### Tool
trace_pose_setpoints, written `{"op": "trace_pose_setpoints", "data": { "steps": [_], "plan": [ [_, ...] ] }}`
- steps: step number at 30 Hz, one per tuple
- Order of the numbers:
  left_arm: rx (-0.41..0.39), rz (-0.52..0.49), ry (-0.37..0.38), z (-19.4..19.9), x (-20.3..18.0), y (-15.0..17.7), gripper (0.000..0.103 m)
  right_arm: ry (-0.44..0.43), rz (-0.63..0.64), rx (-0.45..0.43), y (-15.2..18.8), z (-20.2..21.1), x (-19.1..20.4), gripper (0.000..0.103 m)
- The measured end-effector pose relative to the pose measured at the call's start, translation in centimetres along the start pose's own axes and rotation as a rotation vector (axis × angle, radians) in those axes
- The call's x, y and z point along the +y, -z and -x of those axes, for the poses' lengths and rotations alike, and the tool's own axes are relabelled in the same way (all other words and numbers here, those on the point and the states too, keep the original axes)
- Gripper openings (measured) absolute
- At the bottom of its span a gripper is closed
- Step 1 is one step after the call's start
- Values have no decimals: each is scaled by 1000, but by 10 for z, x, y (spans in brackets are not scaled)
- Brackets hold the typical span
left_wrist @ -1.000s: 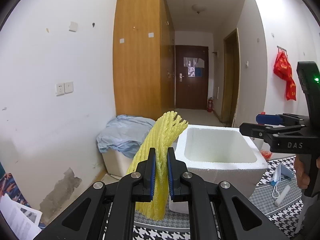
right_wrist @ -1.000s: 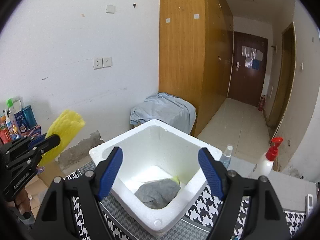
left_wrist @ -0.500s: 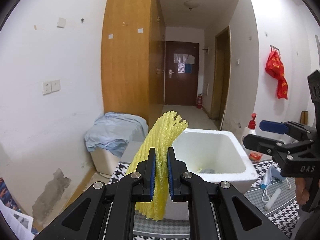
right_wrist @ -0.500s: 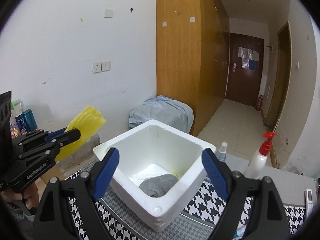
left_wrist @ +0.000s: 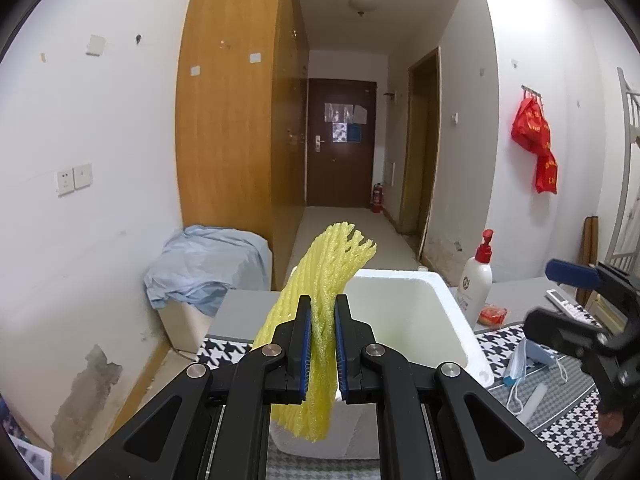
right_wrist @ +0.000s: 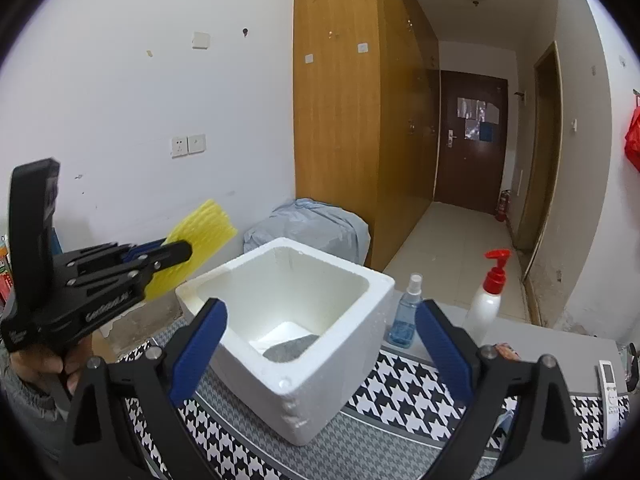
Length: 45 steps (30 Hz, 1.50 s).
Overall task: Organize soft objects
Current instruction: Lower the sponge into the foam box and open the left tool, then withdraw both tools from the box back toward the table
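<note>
My left gripper (left_wrist: 322, 312) is shut on a yellow foam net sleeve (left_wrist: 325, 264) and holds it in the air at the near left side of the white foam box (left_wrist: 452, 308). In the right wrist view the left gripper (right_wrist: 176, 250) with the sleeve (right_wrist: 200, 236) hangs left of the box (right_wrist: 328, 384). A grey cloth (right_wrist: 290, 346) lies in the box bottom. My right gripper (right_wrist: 320, 332) is open and empty, hovering above the box's near rim. It also shows in the left wrist view (left_wrist: 568, 296).
The box stands on a black-and-white houndstooth mat (right_wrist: 400, 384). A white pump bottle (right_wrist: 486, 304) and a blue spray bottle (right_wrist: 406, 316) stand behind it. A face mask (left_wrist: 528, 360) and a remote (right_wrist: 610, 380) lie at the right. A cloth-covered bin (left_wrist: 208, 264) stands by the wall.
My left gripper has carried the yellow sleeve right, closer to the box. My right gripper has drawn back and to the right, staying open.
</note>
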State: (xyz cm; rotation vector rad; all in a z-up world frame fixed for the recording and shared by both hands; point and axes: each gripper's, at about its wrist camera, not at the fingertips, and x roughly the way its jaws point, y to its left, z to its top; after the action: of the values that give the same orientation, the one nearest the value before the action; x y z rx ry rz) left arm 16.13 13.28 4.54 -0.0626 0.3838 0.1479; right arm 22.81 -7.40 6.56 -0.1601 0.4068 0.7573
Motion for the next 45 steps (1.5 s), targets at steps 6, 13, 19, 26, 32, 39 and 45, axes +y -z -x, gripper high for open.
{"op": "trace_pose_setpoints", "data": {
  "steps": [6,13,19,26,32,39,45],
  "plan": [
    [18,-15,32,-12,-9,-4,11,27,-4,-7,6,11,-8,100],
    [35,-18,36,-28,-15,-8,11,55,13,-12,16,22,-12,100],
    [49,-27,54,-37,-24,-12,11,86,-15,-18,24,33,-26,100],
    [63,-44,66,-48,-37,-18,11,118,-40,-25,31,45,-40,100],
    [70,-25,63,-56,-39,-20,11,145,-59,-23,39,55,-51,100],
    [52,-35,54,-55,-42,-21,61,160,-81,-26,44,63,-58,100],
    [12,-1,49,-42,-44,-22,98,166,-97,-26,46,67,-65,100]
  ]
}}
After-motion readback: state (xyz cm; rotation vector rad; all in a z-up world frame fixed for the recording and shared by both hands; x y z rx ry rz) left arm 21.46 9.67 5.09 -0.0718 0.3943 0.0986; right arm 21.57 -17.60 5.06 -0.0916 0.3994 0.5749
